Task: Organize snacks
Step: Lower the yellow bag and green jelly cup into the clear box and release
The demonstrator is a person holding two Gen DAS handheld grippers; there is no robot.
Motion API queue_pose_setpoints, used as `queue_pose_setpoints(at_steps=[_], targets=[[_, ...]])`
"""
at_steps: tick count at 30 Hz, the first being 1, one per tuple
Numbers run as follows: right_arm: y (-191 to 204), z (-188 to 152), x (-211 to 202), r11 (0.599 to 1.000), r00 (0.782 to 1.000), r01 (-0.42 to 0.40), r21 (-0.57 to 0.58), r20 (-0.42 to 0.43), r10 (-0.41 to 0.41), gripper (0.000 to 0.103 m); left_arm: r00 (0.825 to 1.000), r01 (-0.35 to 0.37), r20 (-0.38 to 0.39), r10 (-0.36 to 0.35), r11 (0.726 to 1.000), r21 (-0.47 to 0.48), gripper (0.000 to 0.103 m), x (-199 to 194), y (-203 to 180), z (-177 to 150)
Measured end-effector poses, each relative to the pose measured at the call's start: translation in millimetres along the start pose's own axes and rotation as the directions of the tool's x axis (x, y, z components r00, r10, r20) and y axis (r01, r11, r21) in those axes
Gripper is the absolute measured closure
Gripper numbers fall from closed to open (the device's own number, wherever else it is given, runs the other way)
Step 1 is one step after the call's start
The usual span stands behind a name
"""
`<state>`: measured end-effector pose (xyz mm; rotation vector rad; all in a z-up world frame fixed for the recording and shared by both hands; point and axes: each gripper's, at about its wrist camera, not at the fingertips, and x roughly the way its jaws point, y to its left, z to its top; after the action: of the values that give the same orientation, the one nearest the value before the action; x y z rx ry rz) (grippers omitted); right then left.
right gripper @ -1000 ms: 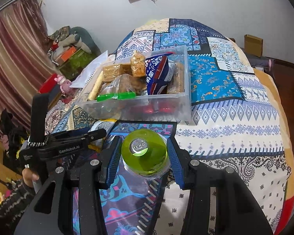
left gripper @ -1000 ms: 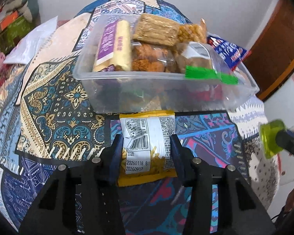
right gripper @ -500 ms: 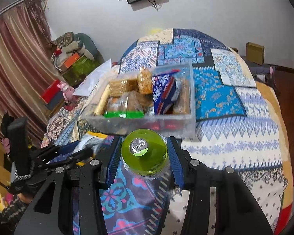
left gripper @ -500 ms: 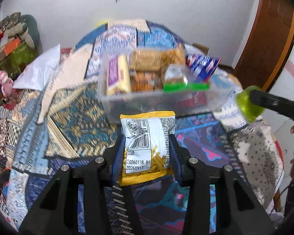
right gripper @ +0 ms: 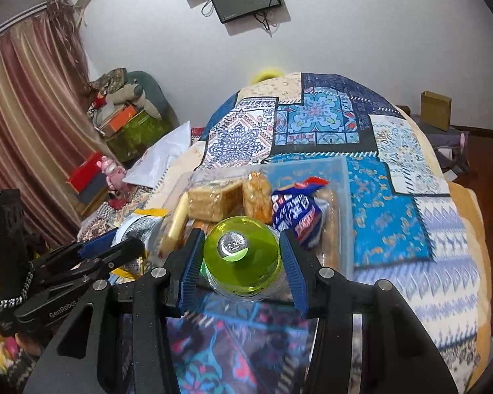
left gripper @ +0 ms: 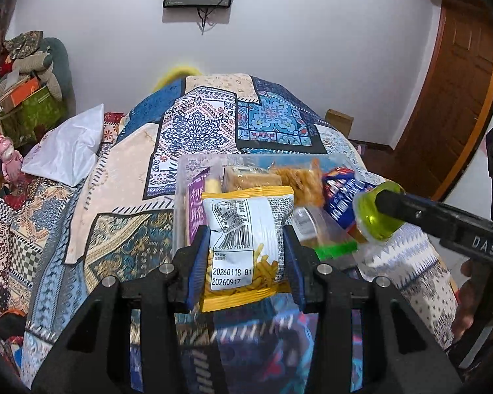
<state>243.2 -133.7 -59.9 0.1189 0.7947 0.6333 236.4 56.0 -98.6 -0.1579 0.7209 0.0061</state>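
Left gripper (left gripper: 246, 256) clamps a yellow snack packet (left gripper: 246, 239). Right gripper (right gripper: 241, 264) clamps a green-capped cup (right gripper: 241, 256). Both are near the clear snack bin (right gripper: 346, 203).

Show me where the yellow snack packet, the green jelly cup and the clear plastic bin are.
yellow snack packet (left gripper: 246, 239), left wrist view, on its white barcode panel.
green jelly cup (right gripper: 241, 256), right wrist view, on its green rounded body.
clear plastic bin (right gripper: 348, 203), right wrist view, on its right wall.
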Motion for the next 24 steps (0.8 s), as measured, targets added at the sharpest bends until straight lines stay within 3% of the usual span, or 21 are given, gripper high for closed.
queue_pose_setpoints(at_steps=[8, 12, 18, 24], targets=[[-11, 0, 39, 1.000, 0.998, 0.028, 0.005, -0.048, -0.028, 0.059, 0.999, -0.031, -0.011, 0.031, 1.000, 0.003, 0.059, 41, 1, 8], [-14, -1, 35, 1.000, 0.998, 0.029, 0.010, -0.052, -0.028, 0.059, 1.000, -0.012, -0.022, 0.011, 1.000, -0.028, 0.049, 46, 5, 5], [-5, 1, 10, 0.999, 0.999, 0.032, -0.027, -0.025, -0.033, 0.059, 1.000, 0.004, 0.020, -0.003, 0.999, -0.036, 0.049, 16, 5, 7], [14, 4, -36, 0.997, 0.998, 0.034, -0.065, 0.051, -0.031, 0.059, 0.993, 0.018, 0.114, -0.016, 1.000, -0.016, 0.049, -46, -5, 11]])
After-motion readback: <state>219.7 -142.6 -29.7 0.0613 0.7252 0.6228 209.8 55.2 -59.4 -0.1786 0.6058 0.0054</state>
